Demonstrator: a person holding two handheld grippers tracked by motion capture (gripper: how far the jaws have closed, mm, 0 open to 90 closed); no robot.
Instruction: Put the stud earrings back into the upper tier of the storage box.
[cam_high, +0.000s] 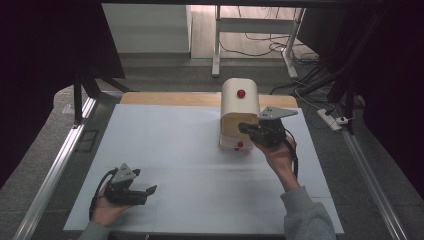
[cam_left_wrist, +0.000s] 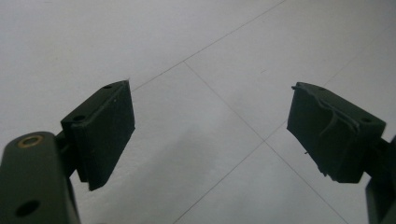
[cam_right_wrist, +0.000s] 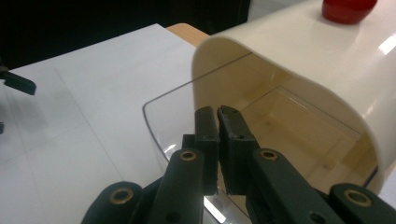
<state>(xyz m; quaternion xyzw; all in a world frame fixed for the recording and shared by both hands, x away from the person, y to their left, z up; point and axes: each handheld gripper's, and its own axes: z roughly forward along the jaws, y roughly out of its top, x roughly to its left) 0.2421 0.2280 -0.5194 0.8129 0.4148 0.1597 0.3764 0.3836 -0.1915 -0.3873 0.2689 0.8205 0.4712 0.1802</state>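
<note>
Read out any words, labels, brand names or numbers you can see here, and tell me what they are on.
None: the cream bread box, its red knob, the white table, the left gripper and the right gripper bear no readable writing.

No readable text, label, number or sign on anything here.

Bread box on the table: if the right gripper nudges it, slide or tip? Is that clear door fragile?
The bread box would probably slide rather than tip: it sits low on a broad base on the smooth white table. Its thin cream shell suggests it is light. The clear door looks like thin stiff plastic, so the right gripper, jaws shut, may flex it or slip.
</note>
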